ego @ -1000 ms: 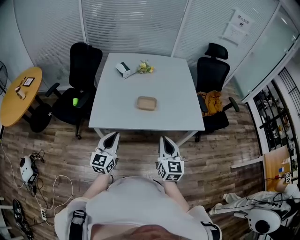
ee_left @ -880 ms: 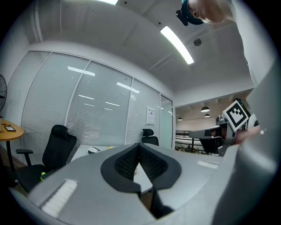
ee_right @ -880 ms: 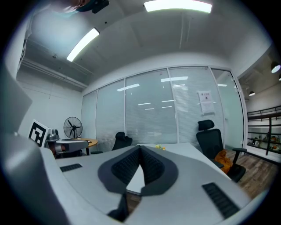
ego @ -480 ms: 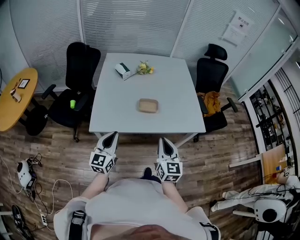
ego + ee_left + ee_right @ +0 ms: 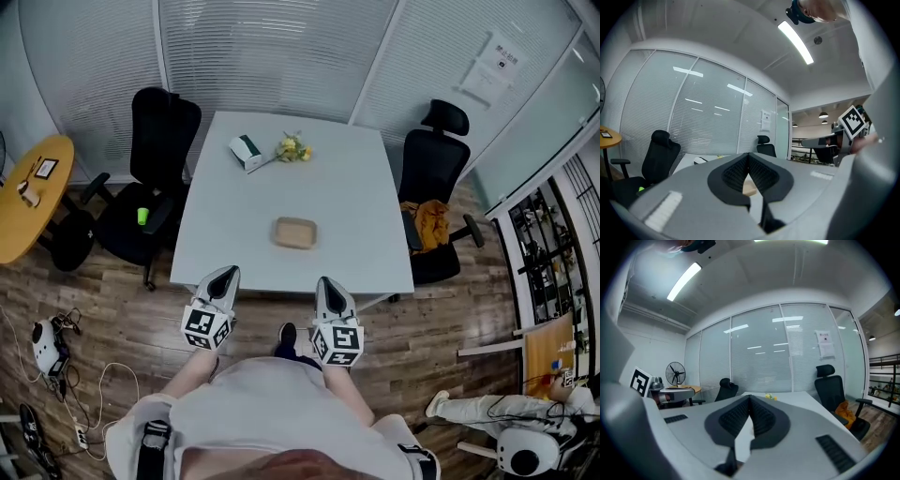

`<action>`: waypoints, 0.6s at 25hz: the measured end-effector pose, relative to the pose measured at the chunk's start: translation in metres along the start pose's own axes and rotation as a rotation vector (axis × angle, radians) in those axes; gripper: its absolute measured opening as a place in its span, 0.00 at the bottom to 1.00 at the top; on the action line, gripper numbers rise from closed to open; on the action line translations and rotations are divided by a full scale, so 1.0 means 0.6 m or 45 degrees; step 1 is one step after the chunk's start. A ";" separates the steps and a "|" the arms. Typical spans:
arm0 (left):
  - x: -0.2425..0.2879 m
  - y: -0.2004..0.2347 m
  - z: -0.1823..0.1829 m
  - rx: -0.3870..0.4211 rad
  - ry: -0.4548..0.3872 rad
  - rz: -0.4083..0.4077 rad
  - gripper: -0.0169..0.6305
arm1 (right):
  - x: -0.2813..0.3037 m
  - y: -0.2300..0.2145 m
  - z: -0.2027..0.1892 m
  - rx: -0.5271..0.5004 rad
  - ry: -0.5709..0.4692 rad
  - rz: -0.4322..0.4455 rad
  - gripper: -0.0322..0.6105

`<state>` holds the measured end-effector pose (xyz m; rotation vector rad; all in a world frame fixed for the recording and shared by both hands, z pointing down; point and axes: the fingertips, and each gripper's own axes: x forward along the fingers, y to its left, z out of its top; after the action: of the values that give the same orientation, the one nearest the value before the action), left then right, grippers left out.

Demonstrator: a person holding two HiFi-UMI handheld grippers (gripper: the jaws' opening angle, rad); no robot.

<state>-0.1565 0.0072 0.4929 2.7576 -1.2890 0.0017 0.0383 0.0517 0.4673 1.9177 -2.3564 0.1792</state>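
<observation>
We hold both tongs low in front of us, just short of the near edge of the white worktop (image 5: 347,216) and above the wooden floor (image 5: 450,328). The left tongs (image 5: 225,274) are clenched: in the left gripper view their ribbed pads (image 5: 736,171) meet at the tip and press only on each other. The right tongs (image 5: 327,282) are clenched the same way, their pads (image 5: 764,416) closed tip to tip on themselves. The two point side by side towards the worktop, apart from each other and touching nothing on it.

The thing nearest to them is a flat brown block (image 5: 294,232), which lies alone near the middle of the worktop, a little towards our side and well apart from both tongs. In the left gripper view we glimpse it through the gap beneath the closed tips.

At the far left corner of the worktop lies a small white box (image 5: 246,152) with a dark green end, and just beside it a bunch of yellow flowers (image 5: 292,148). A black chair (image 5: 159,141) stands at the left side of the worktop with a small green thing (image 5: 142,217) on its seat. Another black chair (image 5: 441,159) stands at the right side and carries an orange bundle (image 5: 431,223). Further left stands a round yellow table (image 5: 28,192)
</observation>
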 end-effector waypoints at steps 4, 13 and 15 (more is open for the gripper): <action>0.086 0.002 0.009 0.003 0.002 0.038 0.04 | 0.067 -0.064 0.015 -0.005 0.000 0.045 0.06; 0.244 -0.015 0.032 0.082 -0.006 0.074 0.04 | 0.181 -0.183 0.040 -0.024 -0.012 0.145 0.06; 0.261 -0.014 0.032 0.085 0.004 0.075 0.04 | 0.194 -0.204 0.045 -0.015 -0.030 0.138 0.06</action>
<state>-0.0500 -0.1089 0.4798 2.7722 -1.3944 0.0544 0.1342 -0.0898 0.4619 1.7979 -2.4725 0.1517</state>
